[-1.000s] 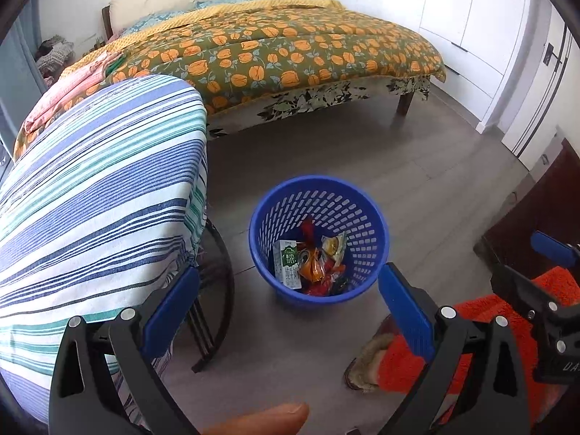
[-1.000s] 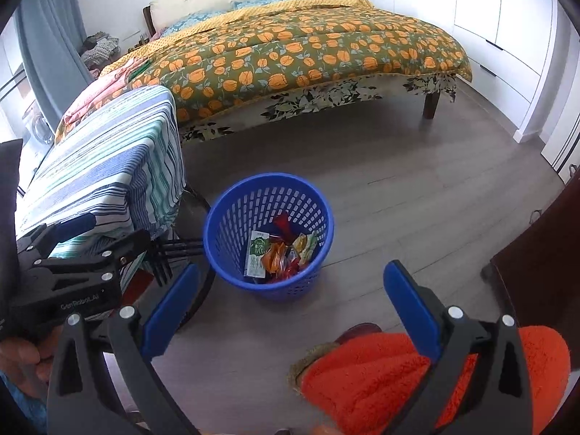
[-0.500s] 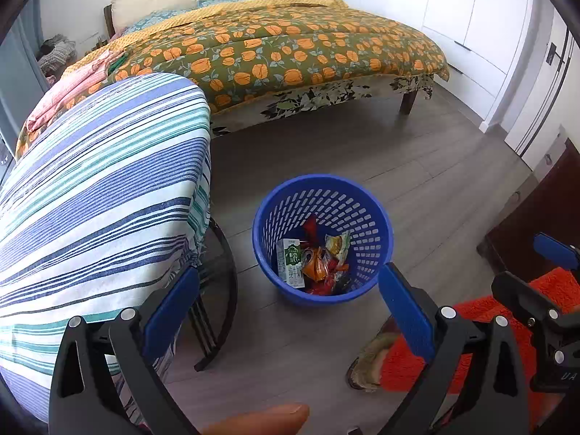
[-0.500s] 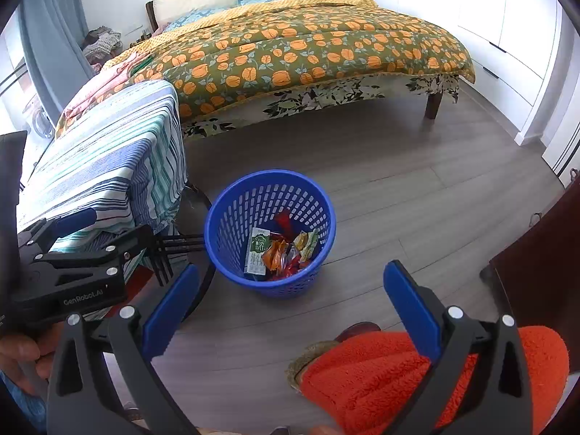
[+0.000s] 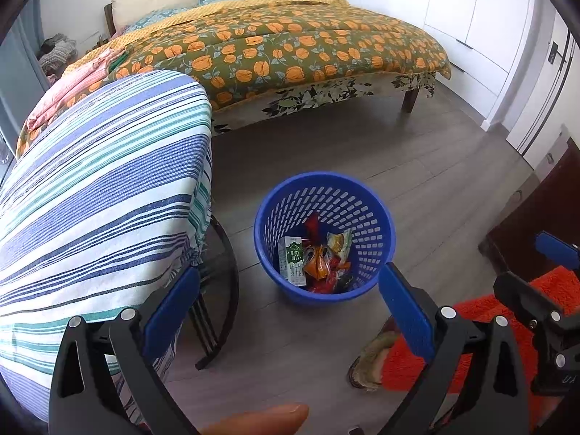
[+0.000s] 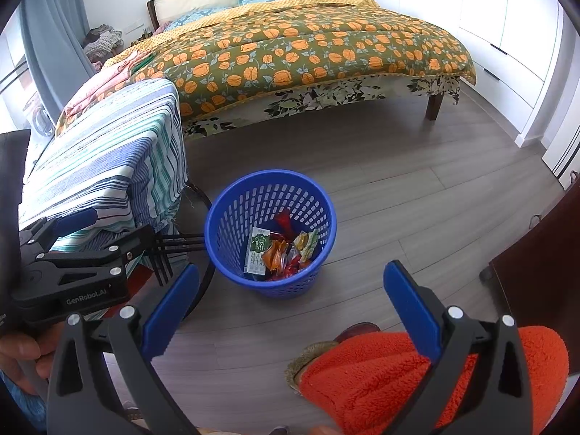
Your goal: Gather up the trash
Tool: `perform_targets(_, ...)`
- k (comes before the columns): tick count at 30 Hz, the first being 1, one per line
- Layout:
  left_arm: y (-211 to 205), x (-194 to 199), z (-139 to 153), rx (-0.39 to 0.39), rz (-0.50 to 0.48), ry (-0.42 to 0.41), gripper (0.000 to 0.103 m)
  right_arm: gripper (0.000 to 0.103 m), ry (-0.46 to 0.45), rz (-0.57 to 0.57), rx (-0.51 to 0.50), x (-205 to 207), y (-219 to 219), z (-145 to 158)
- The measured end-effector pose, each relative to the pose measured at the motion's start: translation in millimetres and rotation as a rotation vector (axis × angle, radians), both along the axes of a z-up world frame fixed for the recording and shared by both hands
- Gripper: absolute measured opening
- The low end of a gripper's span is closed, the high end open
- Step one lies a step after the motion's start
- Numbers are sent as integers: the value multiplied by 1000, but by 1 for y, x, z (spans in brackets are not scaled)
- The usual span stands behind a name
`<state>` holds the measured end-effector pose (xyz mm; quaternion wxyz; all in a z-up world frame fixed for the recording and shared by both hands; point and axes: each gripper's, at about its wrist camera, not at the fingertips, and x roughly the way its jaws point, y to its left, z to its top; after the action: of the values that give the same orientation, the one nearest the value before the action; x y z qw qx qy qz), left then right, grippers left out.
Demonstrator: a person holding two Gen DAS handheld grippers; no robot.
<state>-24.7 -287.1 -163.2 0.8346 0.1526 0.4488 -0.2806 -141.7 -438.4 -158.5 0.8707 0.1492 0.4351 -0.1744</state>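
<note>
Both views have barely shifted over the last second. Left to right: one striped table [image 5: 101,195], one blue basket [image 5: 323,185] on the floor holding one milk carton [image 5: 294,261] among wrappers [image 5: 328,261]. Left gripper [image 5: 288,301] and right gripper [image 6: 290,299] gape empty.

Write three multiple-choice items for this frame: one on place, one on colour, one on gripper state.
1. Where does the white-and-green milk carton lie?
A. on the striped cloth-covered table
B. inside the perforated plastic basket
C. on the bed

2. What colour is the perforated plastic basket?
A. blue
B. red
C. white

3. How do the left gripper and right gripper stand?
A. both shut on wrappers
B. one open, one shut
C. both open and empty

Answers: 1 B, the carton leans among wrappers in the basket; 2 A, its rim and wall are blue; 3 C, each view shows spread blue fingers with only floor between.
</note>
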Motion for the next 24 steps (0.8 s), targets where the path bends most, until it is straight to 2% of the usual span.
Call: perform_targets(24, -1, -2, 0, 3, 0, 0, 98, 98, 1, 1, -1, 1, 0, -1)
